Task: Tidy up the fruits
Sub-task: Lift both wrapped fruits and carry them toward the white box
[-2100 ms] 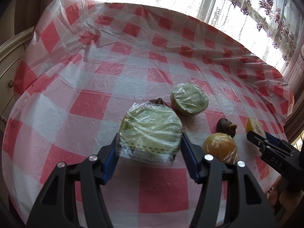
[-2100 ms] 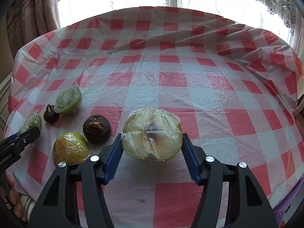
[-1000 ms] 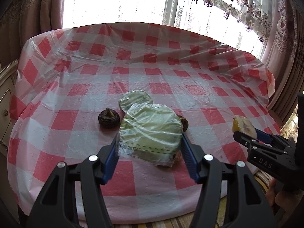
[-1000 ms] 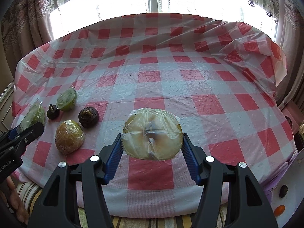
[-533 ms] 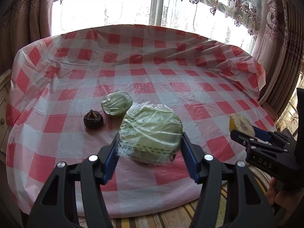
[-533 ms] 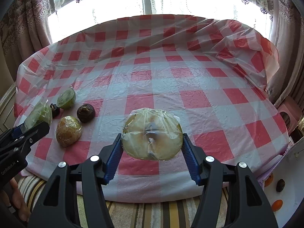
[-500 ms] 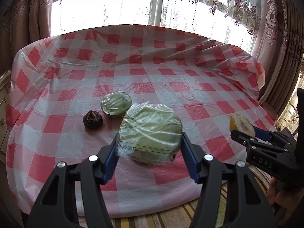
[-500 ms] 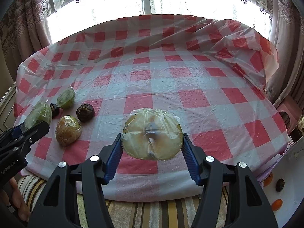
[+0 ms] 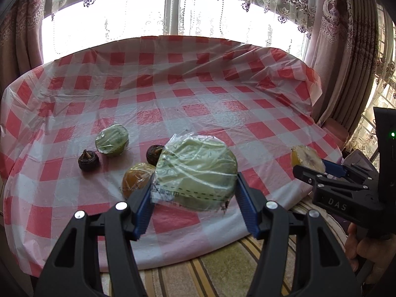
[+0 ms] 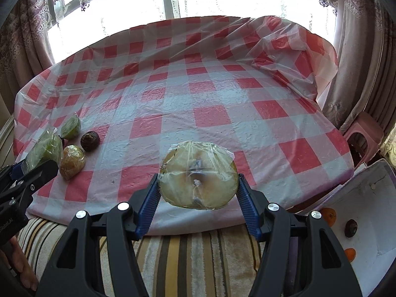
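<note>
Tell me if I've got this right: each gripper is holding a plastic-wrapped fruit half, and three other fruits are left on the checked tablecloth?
Not quite: four fruits remain, not three. The left wrist view shows a wrapped green half, two dark round fruits and a wrapped orange fruit on the tablecloth. Each gripper does hold a wrapped half.

Red-checked tablecloth (image 9: 210,104), striped rug (image 10: 188,259), patterned curtains (image 9: 346,57), pink stool (image 10: 363,131)

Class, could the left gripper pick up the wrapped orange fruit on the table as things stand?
Probably not yet. The left gripper is already shut on a wrapped green fruit half, so its jaws are full. The wrapped orange fruit lies uncovered on the checked tablecloth, but the load must go first.
</note>
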### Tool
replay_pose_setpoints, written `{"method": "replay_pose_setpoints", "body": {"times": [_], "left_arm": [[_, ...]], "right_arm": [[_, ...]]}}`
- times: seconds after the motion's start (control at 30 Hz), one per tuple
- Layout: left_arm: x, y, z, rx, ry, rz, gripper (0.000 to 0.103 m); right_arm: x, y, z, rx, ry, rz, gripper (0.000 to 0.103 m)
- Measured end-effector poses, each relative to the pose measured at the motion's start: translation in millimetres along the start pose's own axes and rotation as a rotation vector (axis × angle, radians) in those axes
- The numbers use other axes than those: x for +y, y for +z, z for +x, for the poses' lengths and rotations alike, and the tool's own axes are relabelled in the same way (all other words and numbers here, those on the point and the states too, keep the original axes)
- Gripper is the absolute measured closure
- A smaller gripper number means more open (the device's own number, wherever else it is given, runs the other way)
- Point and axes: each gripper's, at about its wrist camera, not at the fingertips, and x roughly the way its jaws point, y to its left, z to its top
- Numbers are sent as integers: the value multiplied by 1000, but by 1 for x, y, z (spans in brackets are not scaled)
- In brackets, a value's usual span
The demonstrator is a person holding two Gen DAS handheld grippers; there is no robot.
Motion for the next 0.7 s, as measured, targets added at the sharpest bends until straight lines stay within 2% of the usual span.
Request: {"method": "replay_pose_setpoints", "body": {"times": [0.5,0.7], "left_arm": [[-81,-3,5,24,-118,150,42],[-124,-6,13,59,-195,216,42]], "right_arm": [[-75,-25,-31,24,-90,87,44],[-119,-40,-41,53,-156,117,44]]}}
